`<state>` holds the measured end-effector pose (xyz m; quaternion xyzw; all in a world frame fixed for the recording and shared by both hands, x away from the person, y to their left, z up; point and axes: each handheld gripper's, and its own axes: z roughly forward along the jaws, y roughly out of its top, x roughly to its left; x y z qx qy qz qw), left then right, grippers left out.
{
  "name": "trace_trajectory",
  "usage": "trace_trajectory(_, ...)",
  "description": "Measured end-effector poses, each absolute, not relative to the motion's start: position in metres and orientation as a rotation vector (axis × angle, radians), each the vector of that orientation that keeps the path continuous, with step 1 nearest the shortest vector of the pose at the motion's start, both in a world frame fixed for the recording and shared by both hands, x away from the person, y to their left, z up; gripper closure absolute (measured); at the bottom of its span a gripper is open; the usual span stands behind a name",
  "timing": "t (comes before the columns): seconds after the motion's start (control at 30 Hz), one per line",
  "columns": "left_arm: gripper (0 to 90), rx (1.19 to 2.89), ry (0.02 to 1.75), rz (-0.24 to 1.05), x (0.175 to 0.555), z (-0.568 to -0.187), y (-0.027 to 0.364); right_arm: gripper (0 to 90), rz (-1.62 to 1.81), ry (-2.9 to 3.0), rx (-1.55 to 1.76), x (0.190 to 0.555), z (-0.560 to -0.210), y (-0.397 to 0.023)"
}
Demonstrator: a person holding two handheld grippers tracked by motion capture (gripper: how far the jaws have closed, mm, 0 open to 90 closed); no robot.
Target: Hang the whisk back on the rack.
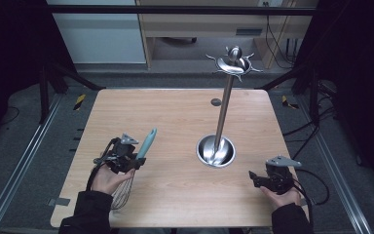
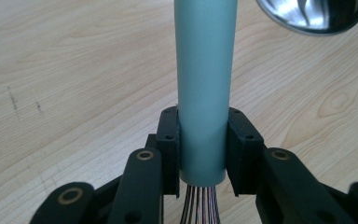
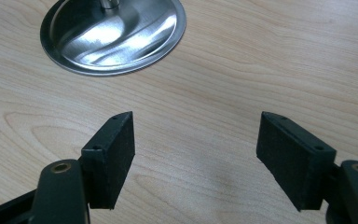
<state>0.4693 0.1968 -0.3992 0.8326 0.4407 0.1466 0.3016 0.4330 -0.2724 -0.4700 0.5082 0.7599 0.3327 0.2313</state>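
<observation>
Left tool (image 2: 203,154) tight on whisk (image 2: 205,84) handle; right tool (image 3: 196,158) wide, empty, near stand's empty steel dish (image 3: 114,35).

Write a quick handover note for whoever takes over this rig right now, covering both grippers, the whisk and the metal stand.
Left gripper: shut on the whisk, clamped near the base of its teal handle, wires toward the person, handle pointing away.
Right gripper: open, nothing between its jaws, low over the table at the near right.
Utensil stand: upright right of centre, round base on the table, no utensil visible on its hooks.
Done: whisk gripped.
Left: probably hang the whisk on one of the stand's hooks; the right gripper could steady the stand.
</observation>
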Motion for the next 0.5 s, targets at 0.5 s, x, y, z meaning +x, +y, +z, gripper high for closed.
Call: trace_trajectory(0.5,69.1,2.081,1.118,0.459,0.449,-0.388,0.211,27.1,0.934,2.074,1.382,0.431,-0.468,-0.272)
